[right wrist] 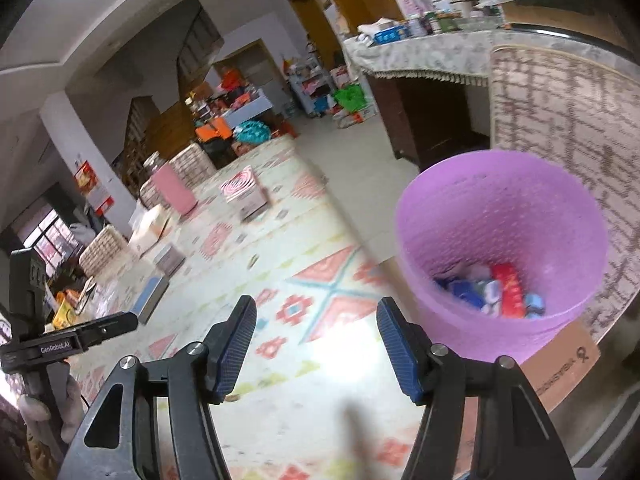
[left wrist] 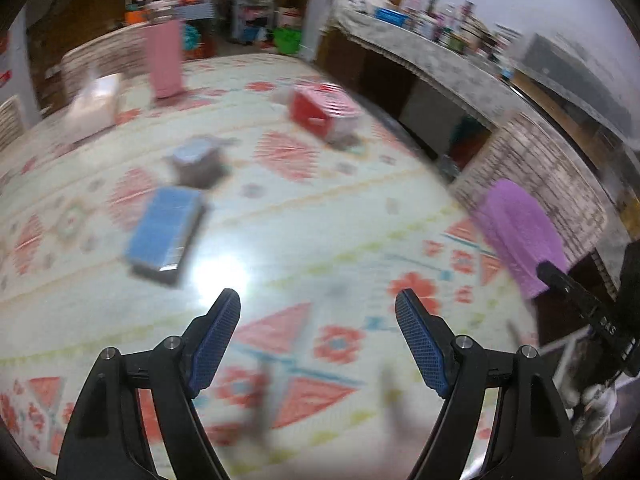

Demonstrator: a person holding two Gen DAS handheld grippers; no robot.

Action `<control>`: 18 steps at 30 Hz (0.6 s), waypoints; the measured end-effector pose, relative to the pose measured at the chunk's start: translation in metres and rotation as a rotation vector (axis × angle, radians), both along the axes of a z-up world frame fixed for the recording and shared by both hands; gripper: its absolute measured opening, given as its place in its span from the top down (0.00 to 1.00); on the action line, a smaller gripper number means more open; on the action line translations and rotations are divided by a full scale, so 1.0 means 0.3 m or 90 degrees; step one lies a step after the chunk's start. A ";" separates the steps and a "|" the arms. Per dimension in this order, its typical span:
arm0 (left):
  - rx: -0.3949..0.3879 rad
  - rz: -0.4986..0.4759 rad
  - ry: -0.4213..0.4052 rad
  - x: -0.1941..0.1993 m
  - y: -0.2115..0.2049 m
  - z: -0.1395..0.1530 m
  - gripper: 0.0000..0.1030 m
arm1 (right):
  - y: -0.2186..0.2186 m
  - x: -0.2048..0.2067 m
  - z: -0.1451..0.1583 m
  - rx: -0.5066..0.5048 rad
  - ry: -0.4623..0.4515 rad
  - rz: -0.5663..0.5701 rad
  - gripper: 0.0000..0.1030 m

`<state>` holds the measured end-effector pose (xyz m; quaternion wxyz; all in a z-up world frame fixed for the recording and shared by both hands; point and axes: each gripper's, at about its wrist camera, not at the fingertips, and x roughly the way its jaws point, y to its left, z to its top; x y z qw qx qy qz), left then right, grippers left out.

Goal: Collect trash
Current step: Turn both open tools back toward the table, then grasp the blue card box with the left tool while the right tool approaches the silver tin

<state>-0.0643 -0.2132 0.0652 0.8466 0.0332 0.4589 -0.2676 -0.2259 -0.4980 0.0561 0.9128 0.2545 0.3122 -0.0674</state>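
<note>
Trash (right wrist: 492, 290) heaped inside purple bin (right wrist: 500, 248) at tabletop's right edge; blue box (left wrist: 166, 232) and red box (left wrist: 320, 110) lying mid-tabletop. Left gripper (left wrist: 318, 306) spread wide, empty. Right gripper (right wrist: 316, 316) likewise released beside bin.

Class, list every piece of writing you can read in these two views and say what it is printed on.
"GenRobot.AI": white label on the left gripper, seen in the right wrist view.
Cardboard sheet under the purple bin: print upside down, not readable.
Boxes on the patterned mat, counter bottles, wall poster: too blurred or small.
</note>
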 end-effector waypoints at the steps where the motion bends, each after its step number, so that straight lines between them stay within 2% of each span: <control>1: 0.003 0.023 -0.001 0.019 0.048 -0.004 0.23 | 0.023 0.015 -0.007 0.002 0.004 0.007 0.34; 4: 0.008 0.076 -0.016 0.073 0.163 -0.011 0.23 | 0.101 0.060 -0.035 0.014 0.015 0.031 0.34; 7: 0.045 0.116 -0.033 0.146 0.244 -0.028 0.23 | 0.168 0.099 -0.063 0.023 0.021 0.053 0.34; 11: 0.068 0.125 -0.022 0.243 0.281 -0.067 0.23 | 0.244 0.165 -0.113 0.040 0.029 0.084 0.34; 18: 0.085 0.110 -0.006 0.345 0.225 -0.126 0.23 | 0.263 0.187 -0.114 0.033 0.031 0.094 0.31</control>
